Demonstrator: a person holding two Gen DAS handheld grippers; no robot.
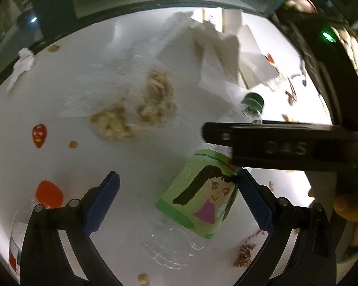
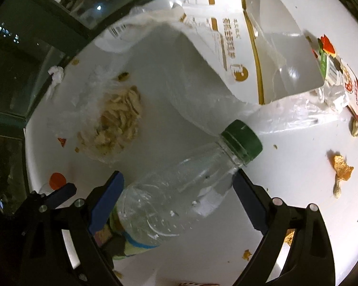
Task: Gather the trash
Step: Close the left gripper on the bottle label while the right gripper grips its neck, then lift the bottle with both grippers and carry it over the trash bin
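Both tongs, left (image 1: 179,200) and right (image 2: 179,202), gape around the clear bottle (image 2: 179,190); its slick crumpled plastic could squirt sideways across the desk (image 2: 298,178).

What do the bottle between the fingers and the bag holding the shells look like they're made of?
Bottle: thin clear plastic, glossy, judging by the see-through ribbed wall and highlights; the green cap looks like ridged opaque plastic, and the label seems matte printed film or paper. Bag: very thin clear plastic film, crinkled, the shells showing through it.
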